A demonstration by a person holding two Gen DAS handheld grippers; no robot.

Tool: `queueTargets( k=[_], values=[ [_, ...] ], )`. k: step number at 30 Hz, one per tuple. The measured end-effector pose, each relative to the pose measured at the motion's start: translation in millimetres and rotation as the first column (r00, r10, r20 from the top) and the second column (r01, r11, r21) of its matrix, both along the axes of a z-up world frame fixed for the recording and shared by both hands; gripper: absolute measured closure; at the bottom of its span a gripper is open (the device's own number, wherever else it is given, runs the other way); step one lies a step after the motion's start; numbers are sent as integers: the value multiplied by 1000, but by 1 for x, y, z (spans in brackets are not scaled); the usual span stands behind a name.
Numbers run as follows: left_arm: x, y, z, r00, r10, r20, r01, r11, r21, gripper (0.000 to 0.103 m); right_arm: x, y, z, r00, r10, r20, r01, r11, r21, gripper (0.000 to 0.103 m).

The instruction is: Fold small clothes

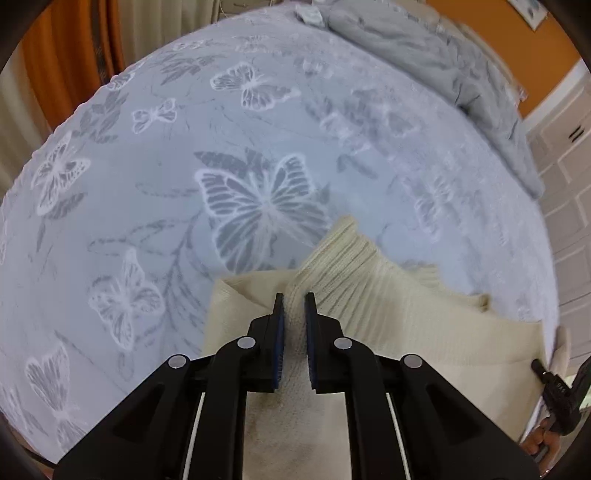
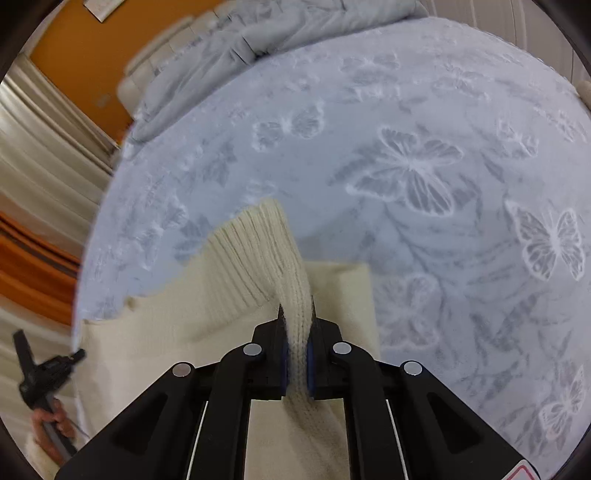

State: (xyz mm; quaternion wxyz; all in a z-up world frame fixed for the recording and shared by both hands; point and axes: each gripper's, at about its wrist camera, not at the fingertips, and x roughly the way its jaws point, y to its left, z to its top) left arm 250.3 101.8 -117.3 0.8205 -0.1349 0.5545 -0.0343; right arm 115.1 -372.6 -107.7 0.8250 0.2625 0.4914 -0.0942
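A cream knitted sweater [image 1: 373, 291] lies at the near edge of a bed, its ribbed band standing up in a fold. My left gripper [image 1: 294, 300] points steeply down and is shut on a pinch of the cream knit, which shows between its blue pads. In the right wrist view the same sweater [image 2: 243, 254] rises as a ribbed strip. That strip runs straight into my right gripper [image 2: 296, 308], which is shut on it. The sweater's lower part is hidden under both grippers' black bodies.
A pale blue bedspread [image 1: 177, 177] with white butterflies covers the bed [image 2: 424, 110]. A crumpled grey duvet [image 1: 424, 51] lies at the far end [image 2: 258, 29]. A hand holding a black handle [image 1: 554, 395] shows at the frame edge [image 2: 40, 369]. Orange wall and curtains surround the bed.
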Motion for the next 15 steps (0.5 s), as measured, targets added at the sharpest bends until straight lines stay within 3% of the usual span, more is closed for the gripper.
queueTargets(
  k=[2,3,5,7,9,10,11,13,15],
  values=[
    [7,-5,-24,998,-11,-59,13,1000,25,93,8,-2,-36,994,16,-107,-16,1000,4,98],
    [7,-7,-28,998,-21,-60,24,999,39,93,7,-3,-36,996,9,-94,-9,1000,0,97],
    [3,-8,-19,999,-15,-41,16,999,31,91,4,-1,-17,997,-20,-71,20,1000,-11,84],
    [-7,-4,4,1000,-2,0,2,1000,7,88,-5,8,12,1000,-18,-6,17,997,-73,84],
    [-26,-5,35,996,8,87,-10,1000,20,88,-16,35,46,996,55,68,-42,984,-171,84],
    [-35,-10,50,991,10,132,-13,1000,28,87,-18,48,54,992,94,84,-78,981,-177,84],
    [-40,-14,58,987,1,158,-4,1000,21,84,-16,68,56,984,153,92,-139,980,-139,84],
    [-49,-41,65,986,-45,162,45,999,4,63,-4,106,50,964,252,84,-246,966,-73,85],
    [-54,-63,52,989,-71,130,75,997,-28,56,12,159,33,930,362,72,-360,932,-40,85]
  ],
)
